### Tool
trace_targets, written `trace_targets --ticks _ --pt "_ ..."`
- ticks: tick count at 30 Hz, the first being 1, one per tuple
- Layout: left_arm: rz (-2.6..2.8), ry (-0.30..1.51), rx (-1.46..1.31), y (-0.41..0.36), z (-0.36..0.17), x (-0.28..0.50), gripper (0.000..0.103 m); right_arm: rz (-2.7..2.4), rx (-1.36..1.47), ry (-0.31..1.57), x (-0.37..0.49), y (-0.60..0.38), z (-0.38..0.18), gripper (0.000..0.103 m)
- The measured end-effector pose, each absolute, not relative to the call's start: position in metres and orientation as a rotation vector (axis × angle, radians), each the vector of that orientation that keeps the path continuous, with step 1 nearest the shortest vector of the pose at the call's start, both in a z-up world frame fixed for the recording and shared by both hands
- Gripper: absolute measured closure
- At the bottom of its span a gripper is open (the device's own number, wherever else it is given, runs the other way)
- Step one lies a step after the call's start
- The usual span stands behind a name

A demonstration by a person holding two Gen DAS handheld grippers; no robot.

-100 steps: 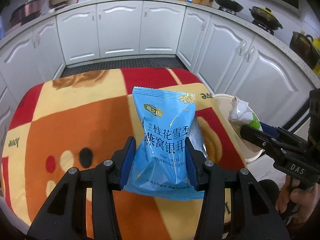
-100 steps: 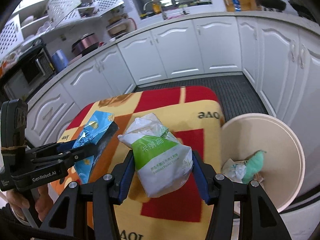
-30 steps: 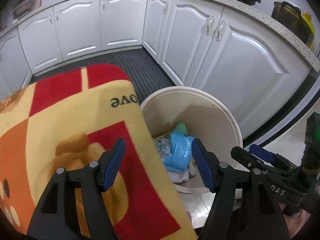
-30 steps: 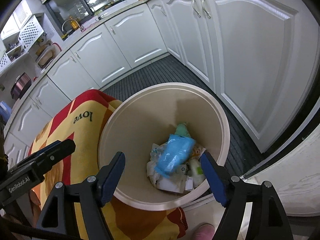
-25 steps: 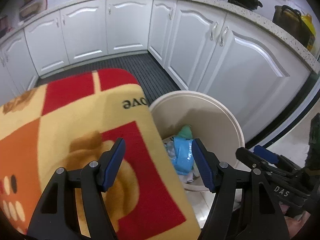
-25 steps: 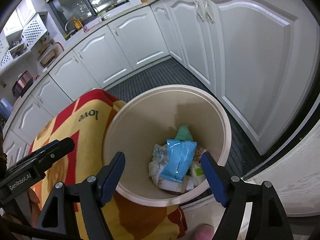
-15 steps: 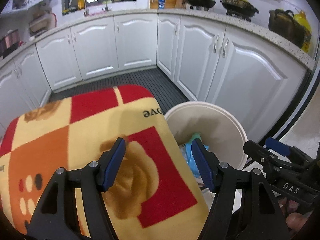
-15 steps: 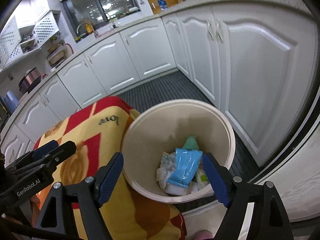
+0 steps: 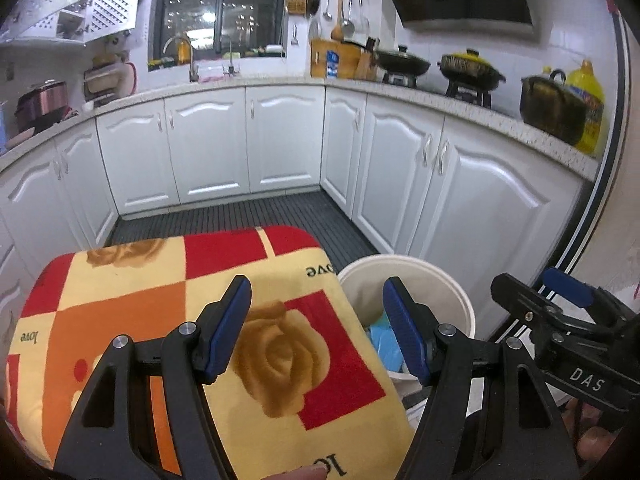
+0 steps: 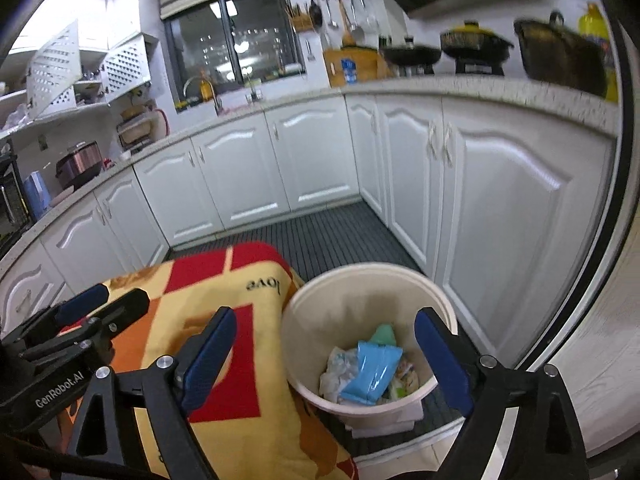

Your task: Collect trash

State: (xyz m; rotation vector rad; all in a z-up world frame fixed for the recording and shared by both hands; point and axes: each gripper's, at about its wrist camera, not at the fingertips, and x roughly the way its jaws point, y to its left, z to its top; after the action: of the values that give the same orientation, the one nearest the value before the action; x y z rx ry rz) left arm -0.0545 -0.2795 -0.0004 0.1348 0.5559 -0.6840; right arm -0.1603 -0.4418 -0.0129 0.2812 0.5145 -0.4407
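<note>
Both tongs are empty and up over the scene. The left tongs (image 9: 316, 320), black-armed with blue pads, stand wide with nothing between them, hanging above the near right corner of the table (image 9: 120, 300), which is draped in a red, orange and cream blanket printed with a rose and the word "love". The right tongs (image 10: 324, 344) gape wider; their jaws have just been opening, and no thing sits between the pads. Through that gap, down below, there's the round cream plastic bin (image 10: 308, 304) on the dark ribbed floor mat (image 10: 320, 236), just beside the table's right edge. Inside the bin lies the trash: a light blue snack packet (image 10: 372, 372) on top, crumpled white wrappers (image 10: 334, 368) at its left, a bit of green packaging (image 10: 384, 334) at the far side. From the left wrist view only a sliver of the blue packet (image 9: 384, 344) shows past the bin's rim (image 9: 440, 276). White cabinet doors (image 9: 280, 140) curve around the far side and the right
</note>
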Motion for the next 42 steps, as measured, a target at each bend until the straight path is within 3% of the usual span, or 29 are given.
trace_targets --ticks 26,42 --pt "-0.610 0.456 0.054 -0.229 0.027 -0.067 0.035 -0.461 0.148 0.396 -0.176 -0.381 0.030 0.001" --pt "-0.595 0.452 0.053 -0.227 0.026 -0.068 0.035 -0.462 0.149 0.396 -0.176 -0.380 0.031 0.000"
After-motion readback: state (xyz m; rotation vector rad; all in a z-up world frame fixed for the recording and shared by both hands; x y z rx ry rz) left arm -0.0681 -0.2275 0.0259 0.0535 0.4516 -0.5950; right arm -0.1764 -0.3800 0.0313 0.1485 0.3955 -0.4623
